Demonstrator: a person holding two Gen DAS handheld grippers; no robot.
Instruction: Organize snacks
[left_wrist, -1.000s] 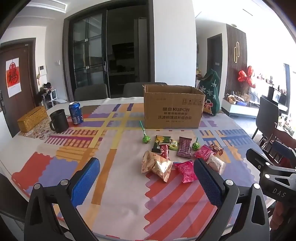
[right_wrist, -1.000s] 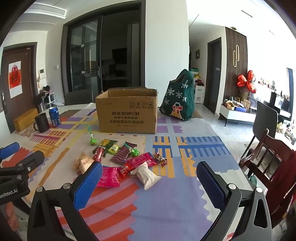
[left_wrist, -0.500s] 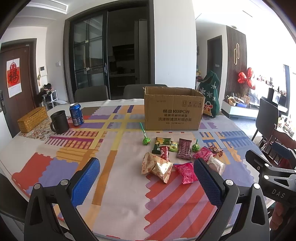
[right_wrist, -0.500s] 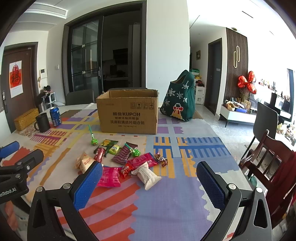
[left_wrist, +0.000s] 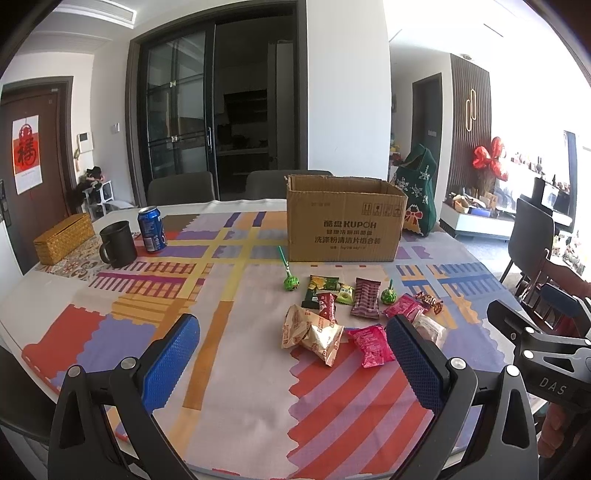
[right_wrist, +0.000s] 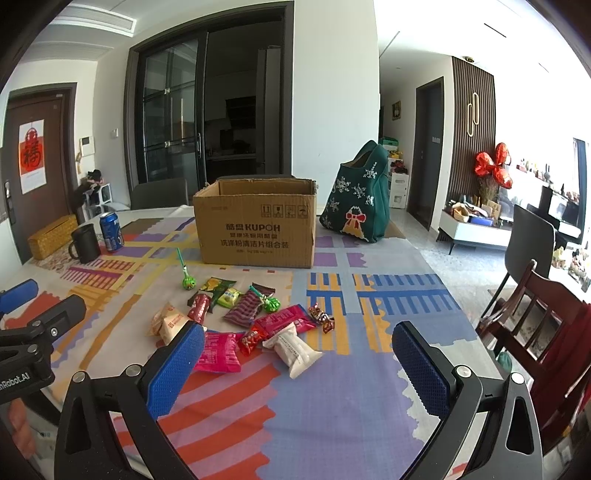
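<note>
Fingers of both grippers spread, empty; snacks on patterned tablecloth; dining room.

1. Ahead of you, dark-framed glass sliding doors fill the far wall beside a white pillar.
2. To your left, a brown door carries a red-and-white paper hanging.
3. Grey chairs stand behind the table.
4. To your right, a dark slatted wall panel stands behind red balloons.
5. Strong daylight washes out the right side above a low white cabinet.
6. A wooden chair stands on the pale tiled floor.
</note>
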